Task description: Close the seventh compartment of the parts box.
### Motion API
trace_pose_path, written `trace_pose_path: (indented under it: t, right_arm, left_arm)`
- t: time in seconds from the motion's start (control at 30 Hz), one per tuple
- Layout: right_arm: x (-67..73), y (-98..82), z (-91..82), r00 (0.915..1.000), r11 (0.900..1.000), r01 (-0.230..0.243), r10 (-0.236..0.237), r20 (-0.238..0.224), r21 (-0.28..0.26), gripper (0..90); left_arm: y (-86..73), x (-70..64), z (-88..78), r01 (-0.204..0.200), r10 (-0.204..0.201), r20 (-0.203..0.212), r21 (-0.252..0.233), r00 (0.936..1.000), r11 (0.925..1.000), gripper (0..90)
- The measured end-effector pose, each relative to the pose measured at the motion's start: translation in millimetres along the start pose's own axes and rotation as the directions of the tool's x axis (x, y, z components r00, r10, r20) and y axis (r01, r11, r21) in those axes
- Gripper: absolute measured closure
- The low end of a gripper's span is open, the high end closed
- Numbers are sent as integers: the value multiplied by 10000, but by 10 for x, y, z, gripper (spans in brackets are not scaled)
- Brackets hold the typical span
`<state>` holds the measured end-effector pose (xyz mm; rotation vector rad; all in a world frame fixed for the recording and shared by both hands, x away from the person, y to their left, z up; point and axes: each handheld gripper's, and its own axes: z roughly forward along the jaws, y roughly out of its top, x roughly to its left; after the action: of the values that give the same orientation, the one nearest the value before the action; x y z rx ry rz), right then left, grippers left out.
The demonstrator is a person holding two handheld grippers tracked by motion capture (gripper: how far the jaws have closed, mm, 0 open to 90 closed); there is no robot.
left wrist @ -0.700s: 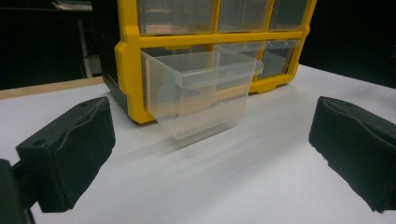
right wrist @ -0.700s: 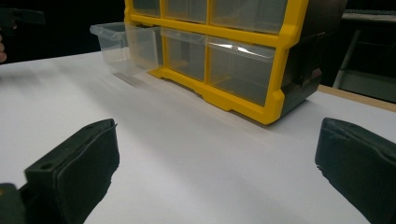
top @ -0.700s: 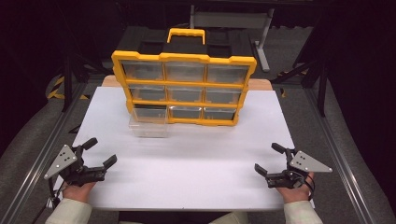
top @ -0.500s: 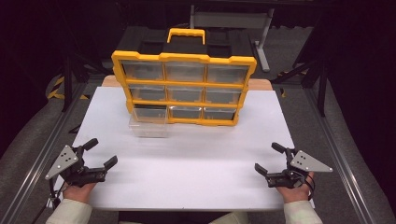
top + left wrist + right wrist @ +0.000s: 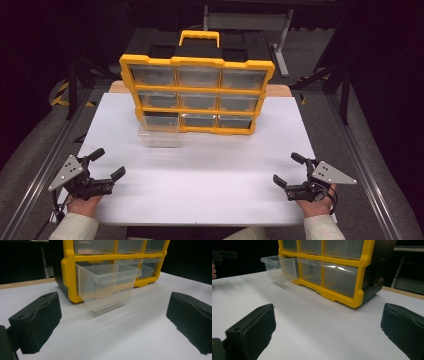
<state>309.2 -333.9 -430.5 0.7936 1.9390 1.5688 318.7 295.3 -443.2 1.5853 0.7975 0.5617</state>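
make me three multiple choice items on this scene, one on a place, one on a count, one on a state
1. Which clear plastic drawer sticks out of the yellow-framed organiser box?
A. bottom left
B. top right
C. middle

2. How many drawer bays does its front show?
A. six
B. nine
C. twelve

3. How do the left gripper and right gripper stand?
A. both open, holding nothing
B. both shut on the drawer
C. left shut, right open

Answers:
1. A: in the high view the bottom-left drawer juts out over the white table top.
2. B: three rows of three.
3. A: each pair of jaws stands wide apart above bare table.
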Motion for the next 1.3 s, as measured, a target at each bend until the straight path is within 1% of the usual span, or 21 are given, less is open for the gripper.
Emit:
trace_pose_path:
  t: [0.13,0.27,0.37,0.47,0.7,0.8,0.93,1.03,1.13,1.3]
  right_arm:
    - [-3,-2,-1,10000,10000,-18,18,23,10,4]
    - [-6,-3,2,10000,10000,-18,18,30,7,4]
    - [-1,-1,10,10000,10000,-6,6,1,63,4]
    - [-1,-3,14,10000,10000,10,-10,-11,71,4]
    - [1,-1,15,10000,10000,13,-12,-32,53,4]
    - [0,-2,15,10000,10000,16,-16,-17,78,4]
    - [1,-2,16,10000,10000,-9,10,-73,42,4]
    - [3,4,9,10000,10000,1,-1,-73,-12,3]
    - [2,5,1,10000,10000,-13,13,-43,-30,3]
    - [-1,-1,6,10000,10000,-32,33,-49,32,3]
  left_arm:
    - [6,1,4,16,-16,-16,-43,10000,10000,5]
    - [9,2,15,16,-16,59,91,10000,10000,5]
    - [13,-2,20,-25,25,19,20,10000,10000,4]
    - [51,0,9,54,-54,31,-144,10000,9999,5]
    - [137,-6,-8,-65,69,88,-398,9999,9992,5]
    - [165,-24,-15,-163,168,104,-438,9998,9989,6]
    - [213,-29,-29,-116,125,171,-524,9998,9986,6]
    - [245,-33,-63,-220,229,146,-559,9996,9982,6]
    - [267,-31,-82,-212,220,110,-658,9997,9976,6]
    - [299,-44,-81,-167,181,202,-666,9996,9976,9]
